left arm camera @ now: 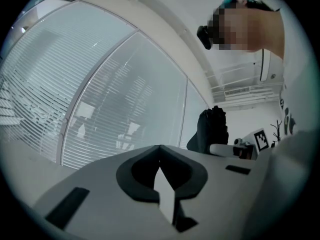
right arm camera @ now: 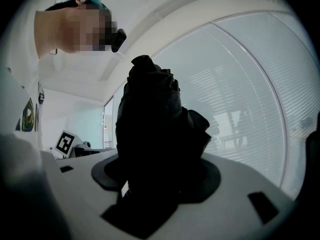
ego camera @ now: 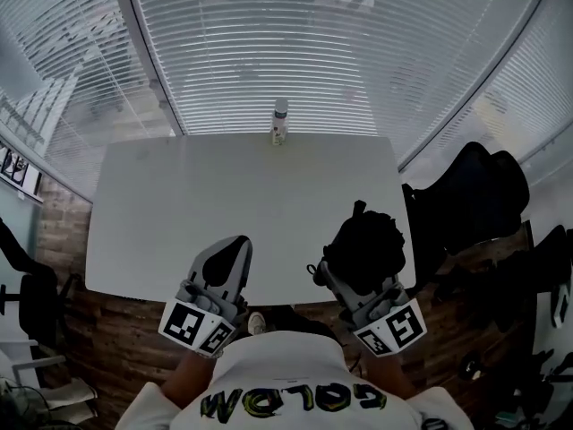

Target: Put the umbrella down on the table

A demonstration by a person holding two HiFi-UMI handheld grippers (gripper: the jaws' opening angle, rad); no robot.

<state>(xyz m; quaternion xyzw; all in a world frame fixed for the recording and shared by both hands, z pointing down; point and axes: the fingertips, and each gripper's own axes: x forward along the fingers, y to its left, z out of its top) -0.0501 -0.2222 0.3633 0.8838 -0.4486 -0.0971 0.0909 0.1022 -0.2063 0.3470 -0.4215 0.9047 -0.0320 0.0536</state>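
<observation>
A black folded umbrella (ego camera: 364,245) stands up between the jaws of my right gripper (ego camera: 358,274), which is shut on it above the near right part of the white table (ego camera: 224,191). In the right gripper view the umbrella (right arm camera: 152,129) fills the middle and hides the fingertips of that gripper (right arm camera: 160,171). My left gripper (ego camera: 236,247) hovers over the table's near edge to the left, jaws shut together with nothing between them. In the left gripper view its jaws (left arm camera: 159,151) meet in a point, and the umbrella (left arm camera: 212,129) shows off to the right.
A small bottle (ego camera: 280,122) stands at the table's far edge, in front of windows with blinds. A dark chair with black cloth on it (ego camera: 474,195) stands just right of the table. An office chair (ego camera: 31,285) sits at the left on the wooden floor.
</observation>
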